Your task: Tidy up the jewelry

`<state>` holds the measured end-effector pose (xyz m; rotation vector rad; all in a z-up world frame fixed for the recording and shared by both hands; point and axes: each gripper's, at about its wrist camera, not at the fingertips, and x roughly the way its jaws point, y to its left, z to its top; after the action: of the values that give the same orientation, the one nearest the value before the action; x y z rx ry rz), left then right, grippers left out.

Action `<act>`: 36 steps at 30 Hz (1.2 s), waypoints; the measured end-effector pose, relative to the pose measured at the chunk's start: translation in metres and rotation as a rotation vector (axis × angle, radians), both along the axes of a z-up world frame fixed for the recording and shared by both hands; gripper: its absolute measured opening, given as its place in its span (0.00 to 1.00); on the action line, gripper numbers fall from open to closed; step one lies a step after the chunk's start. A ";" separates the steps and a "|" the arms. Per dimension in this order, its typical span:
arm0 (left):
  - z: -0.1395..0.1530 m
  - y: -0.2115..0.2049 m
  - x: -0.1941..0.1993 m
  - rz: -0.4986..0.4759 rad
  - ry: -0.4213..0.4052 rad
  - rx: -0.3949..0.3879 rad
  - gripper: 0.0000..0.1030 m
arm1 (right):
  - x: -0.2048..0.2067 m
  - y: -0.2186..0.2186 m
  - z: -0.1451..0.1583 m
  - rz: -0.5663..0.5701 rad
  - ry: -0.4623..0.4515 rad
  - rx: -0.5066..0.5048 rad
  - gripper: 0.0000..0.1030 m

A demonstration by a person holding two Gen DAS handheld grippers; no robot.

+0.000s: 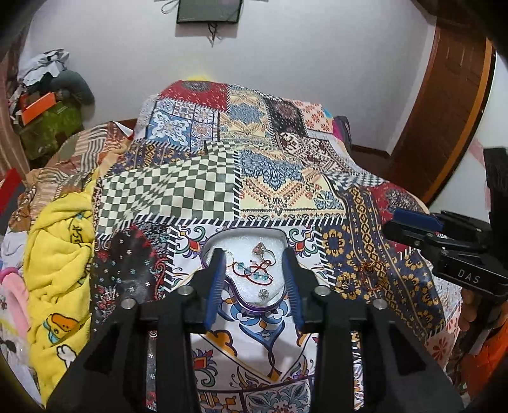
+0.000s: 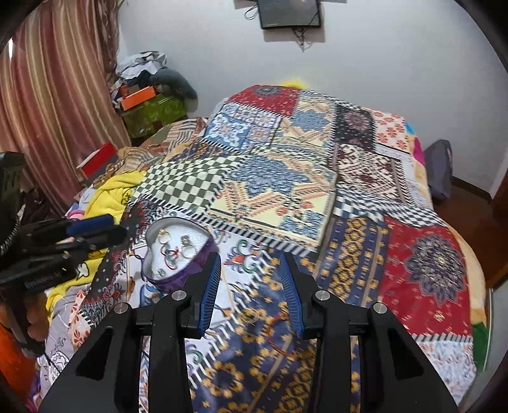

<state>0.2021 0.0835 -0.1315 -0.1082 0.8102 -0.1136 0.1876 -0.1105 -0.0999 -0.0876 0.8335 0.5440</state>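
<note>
A purple heart-shaped box [image 1: 236,300] with white lining lies on the patchwork quilt [image 1: 197,190]. Inside it are rings [image 1: 259,248], a red cord bracelet with blue beads [image 1: 254,272] and a small stud [image 1: 263,294]. My left gripper [image 1: 254,263] is open, its blue fingers straddling the box. To the right, a loose ring [image 1: 344,283] and a red-gold cord [image 1: 370,274] lie on the quilt. My right gripper [image 2: 250,276] hovers open above that ring [image 2: 250,314] and cord [image 2: 281,338], both blurred here. The box [image 2: 165,281] sits to its left.
A yellow blanket [image 1: 57,254] is bunched at the quilt's left side. Boxes and clothes [image 2: 149,95] are piled in the far left corner beside a striped curtain [image 2: 54,95]. A wooden door [image 1: 444,111] stands at the right. A screen [image 2: 289,12] hangs on the wall.
</note>
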 end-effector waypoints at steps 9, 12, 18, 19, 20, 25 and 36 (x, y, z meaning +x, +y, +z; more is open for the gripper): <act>0.000 -0.023 -0.014 -0.025 0.018 0.008 0.39 | -0.010 -0.042 -0.005 -0.079 0.021 -0.043 0.34; -0.006 -0.033 -0.016 -0.043 0.037 0.001 0.40 | -0.012 -0.056 -0.010 -0.100 0.040 -0.053 0.34; -0.024 -0.059 -0.014 -0.097 0.086 -0.013 0.40 | -0.019 -0.075 -0.025 -0.122 0.081 -0.065 0.43; -0.027 -0.063 -0.014 -0.107 0.096 -0.016 0.40 | -0.021 -0.077 -0.027 -0.120 0.088 -0.069 0.43; -0.031 -0.068 -0.013 -0.118 0.107 -0.016 0.40 | -0.023 -0.078 -0.030 -0.118 0.094 -0.071 0.43; -0.047 -0.089 -0.007 -0.167 0.143 -0.011 0.40 | -0.027 -0.081 -0.038 -0.103 0.117 -0.070 0.43; -0.076 -0.109 0.020 -0.209 0.190 0.009 0.20 | -0.026 -0.073 -0.056 -0.060 0.164 -0.066 0.43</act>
<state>0.2225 -0.0256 -0.2079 -0.0254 1.0111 -0.3005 0.1614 -0.1831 -0.1559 -0.0784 1.0113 0.4717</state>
